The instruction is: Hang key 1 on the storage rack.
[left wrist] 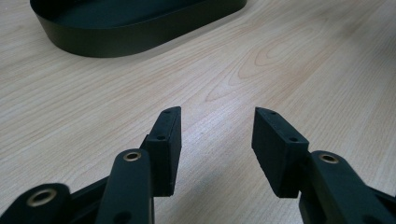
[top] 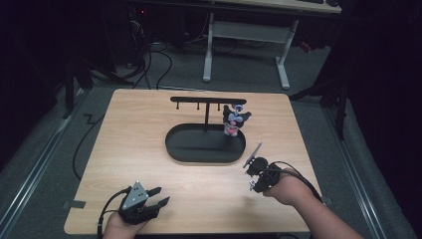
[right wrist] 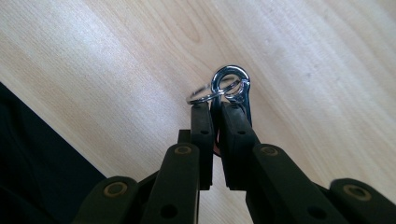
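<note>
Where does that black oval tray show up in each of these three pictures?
High view: the black oval tray lies mid-table, under the hook stand.
Left gripper view: its wall curves across the top left, beyond the open jaws.
Right gripper view: I cannot make it out.
Shared landmark: the wooden table, whose grain also runs under the tray in the left gripper view.

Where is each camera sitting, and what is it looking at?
High view: above the person's side, looking forward and down on the table; both hands and grippers show.
Left gripper view: rides the left gripper, facing the black tray; open jaws show.
Right gripper view: rides the right gripper, shut on a keyring.
High and left gripper views share the tray.
</note>
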A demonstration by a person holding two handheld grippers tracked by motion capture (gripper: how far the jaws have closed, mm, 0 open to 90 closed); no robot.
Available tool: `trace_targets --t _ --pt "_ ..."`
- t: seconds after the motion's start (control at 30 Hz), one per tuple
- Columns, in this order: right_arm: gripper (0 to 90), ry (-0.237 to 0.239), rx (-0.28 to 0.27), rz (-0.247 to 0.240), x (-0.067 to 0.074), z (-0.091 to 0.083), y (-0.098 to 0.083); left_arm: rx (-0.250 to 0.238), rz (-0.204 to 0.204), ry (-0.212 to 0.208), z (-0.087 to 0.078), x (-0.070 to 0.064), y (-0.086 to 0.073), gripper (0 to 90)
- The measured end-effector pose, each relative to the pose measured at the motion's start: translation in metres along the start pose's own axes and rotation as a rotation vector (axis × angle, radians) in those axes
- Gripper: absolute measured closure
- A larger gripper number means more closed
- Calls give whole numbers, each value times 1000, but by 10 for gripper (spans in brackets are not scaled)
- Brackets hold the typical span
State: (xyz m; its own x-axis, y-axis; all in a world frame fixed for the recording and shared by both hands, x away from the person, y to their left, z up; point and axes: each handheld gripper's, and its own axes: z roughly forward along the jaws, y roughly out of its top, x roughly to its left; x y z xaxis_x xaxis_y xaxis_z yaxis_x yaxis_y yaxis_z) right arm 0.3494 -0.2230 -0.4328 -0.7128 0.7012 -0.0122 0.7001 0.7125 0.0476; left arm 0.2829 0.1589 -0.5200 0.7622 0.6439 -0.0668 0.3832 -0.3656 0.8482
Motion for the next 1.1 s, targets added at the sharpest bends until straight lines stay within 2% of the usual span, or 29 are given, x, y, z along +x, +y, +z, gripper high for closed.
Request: trace_targets --t 0.1,0.17,0.27,0.3,0.33,0.43,0.5,0.53,0.6,0.83,1.1 --pt "852 -10 17 -21 1 -9 6 -2 3 0 0 -1 0 531" --pt "852 -21 11 -40 6 -14 13 -2 5 -5 0 -1 0 531" --pt "852 -12 2 -79 17 -17 21 -3 7 -4 0 -2 0 531" --pt "852 -23 13 -94 17 -15 22 -2 5 -6 0 -2 0 531" --pt "852 -52 50 -86 15 -10 22 -3 5 -7 0 -2 0 531" --pt "852 -66 133 -69 6 4 17 -11 6 -6 -1 -2 1 531" --pt "852 -23 108 -76 8 2 17 -13 7 -8 -1 -2 1 532" --pt "852 -17 95 -67 9 0 18 -8 7 -9 -1 -2 1 531" --pt "852 -37 98 -65 8 -1 20 -7 4 -11 0 -1 1 532" --pt "852 -42 80 -56 1 -8 30 -5 3 -12 0 -2 1 532" --pt "852 -68 41 -27 -13 -32 60 -4 0 -15 0 -2 1 533"
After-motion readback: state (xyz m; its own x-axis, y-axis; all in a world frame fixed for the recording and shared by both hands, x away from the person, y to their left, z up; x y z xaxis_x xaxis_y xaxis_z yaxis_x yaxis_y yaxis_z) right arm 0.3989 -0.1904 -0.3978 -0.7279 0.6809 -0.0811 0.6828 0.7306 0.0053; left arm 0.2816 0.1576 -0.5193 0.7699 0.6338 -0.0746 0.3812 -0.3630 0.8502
